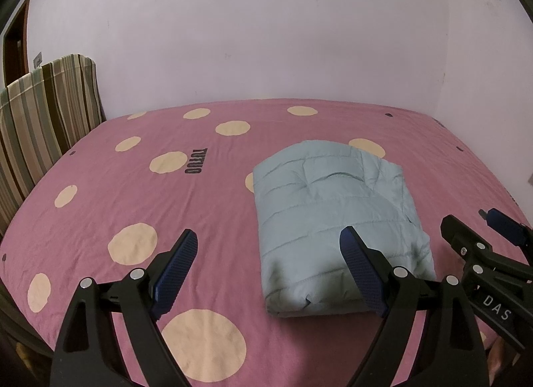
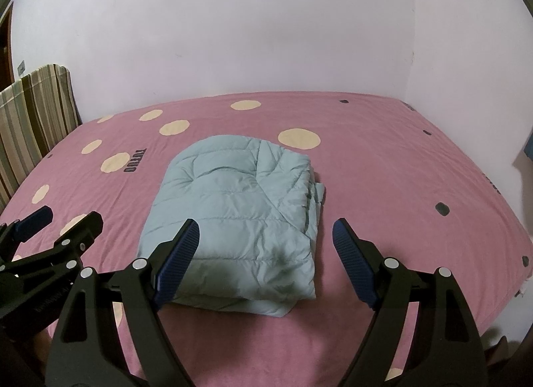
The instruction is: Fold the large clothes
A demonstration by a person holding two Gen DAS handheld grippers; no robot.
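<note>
A pale blue quilted jacket [image 1: 329,217] lies folded into a compact rectangle on the pink bed sheet [image 1: 133,193]; it also shows in the right wrist view [image 2: 240,217]. My left gripper [image 1: 268,237] is open and empty, held above the jacket's near left corner. My right gripper [image 2: 266,228] is open and empty, above the jacket's near right part. Each gripper shows at the edge of the other's view: the right gripper [image 1: 473,223], the left gripper [image 2: 71,215].
The sheet has cream dots and black "TUTUO" lettering [image 1: 195,161]. A striped headboard cushion [image 1: 43,114] stands at the left. White walls [image 1: 266,37] border the bed at the back and right. The bed's near edge [image 2: 399,337] lies under the grippers.
</note>
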